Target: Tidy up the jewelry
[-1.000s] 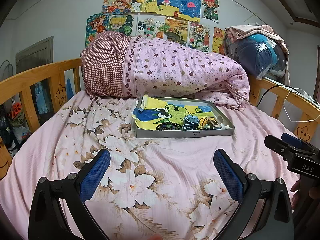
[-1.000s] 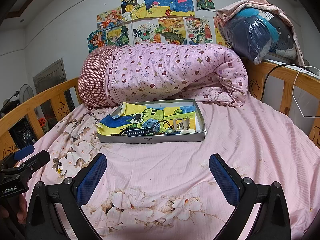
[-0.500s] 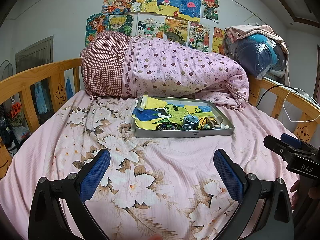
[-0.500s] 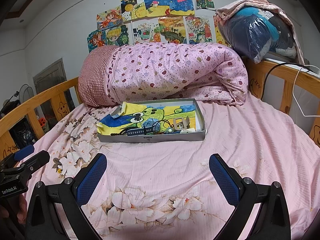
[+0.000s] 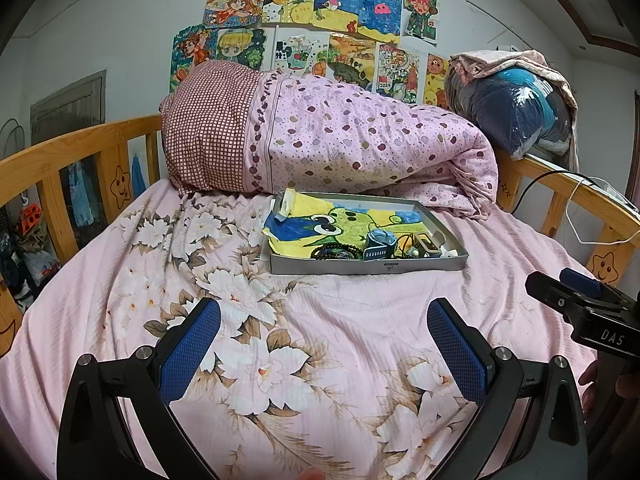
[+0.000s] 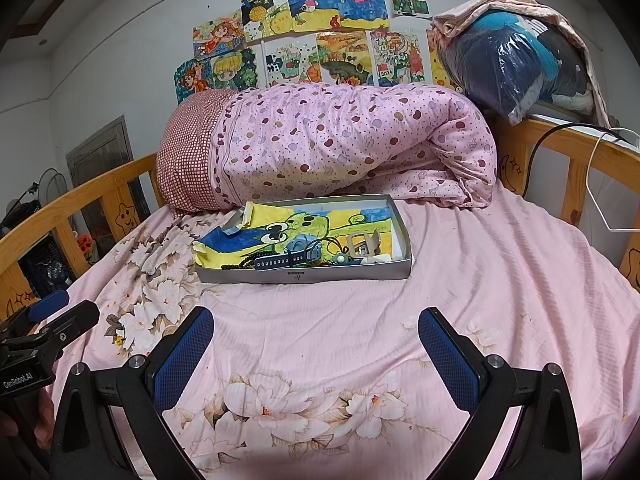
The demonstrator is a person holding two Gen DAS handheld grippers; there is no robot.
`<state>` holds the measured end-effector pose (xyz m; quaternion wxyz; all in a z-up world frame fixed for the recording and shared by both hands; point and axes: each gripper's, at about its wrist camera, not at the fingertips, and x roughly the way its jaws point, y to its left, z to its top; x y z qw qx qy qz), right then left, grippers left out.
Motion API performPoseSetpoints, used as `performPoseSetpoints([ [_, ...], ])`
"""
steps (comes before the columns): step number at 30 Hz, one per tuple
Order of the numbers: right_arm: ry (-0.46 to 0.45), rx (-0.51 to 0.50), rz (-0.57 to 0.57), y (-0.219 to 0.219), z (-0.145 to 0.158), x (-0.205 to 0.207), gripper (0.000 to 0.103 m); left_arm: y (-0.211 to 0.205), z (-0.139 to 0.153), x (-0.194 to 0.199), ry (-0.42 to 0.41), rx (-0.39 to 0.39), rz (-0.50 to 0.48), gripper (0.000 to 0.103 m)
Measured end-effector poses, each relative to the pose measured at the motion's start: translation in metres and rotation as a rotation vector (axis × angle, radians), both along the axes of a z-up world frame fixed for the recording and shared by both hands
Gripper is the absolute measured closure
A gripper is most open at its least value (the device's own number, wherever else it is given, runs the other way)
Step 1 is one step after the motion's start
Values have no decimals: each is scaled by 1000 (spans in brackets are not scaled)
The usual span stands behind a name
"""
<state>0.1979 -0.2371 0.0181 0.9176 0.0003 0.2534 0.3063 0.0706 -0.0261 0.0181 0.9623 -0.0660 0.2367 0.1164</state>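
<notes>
A shallow grey tray [image 5: 368, 267] [image 6: 304, 276] lies on the pink bed, lined with a yellow and blue cartoon drawing [image 5: 320, 224]. Jewelry is heaped at its front right: a dark bead bracelet [image 5: 332, 252] [image 6: 240, 265], a blue watch strap [image 5: 378, 254] [image 6: 280, 262], and small tangled pieces I cannot tell apart. My left gripper [image 5: 324, 340] is open and empty, low over the sheet, well short of the tray. My right gripper [image 6: 316, 340] is open and empty, also short of the tray. Each gripper shows at the edge of the other's view.
A rolled pink spotted quilt [image 5: 340, 148] lies right behind the tray. Wooden bed rails [image 5: 60, 160] run along both sides. A plastic-wrapped bundle [image 6: 512, 64] sits on the right rail, with cables [image 6: 600, 184] hanging there.
</notes>
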Motion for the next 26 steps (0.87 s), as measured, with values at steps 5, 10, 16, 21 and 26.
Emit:
performPoseSetpoints([
  [5,1,-1,0,0,0,0,0,0,0,0,0,0,0,2],
  [10,2,-1,0,0,0,0,0,-1,1,0,-1,2,5,2],
  [16,2,-1,0,0,0,1,0,-6,0,-1,1,7,8,2],
  [21,3,-2,0,0,1,1,0,-7,-1,-2,3,6,24,2],
  [26,4,-1,1,0,1,1,0,-7,-1,-3,1,7,23,2],
])
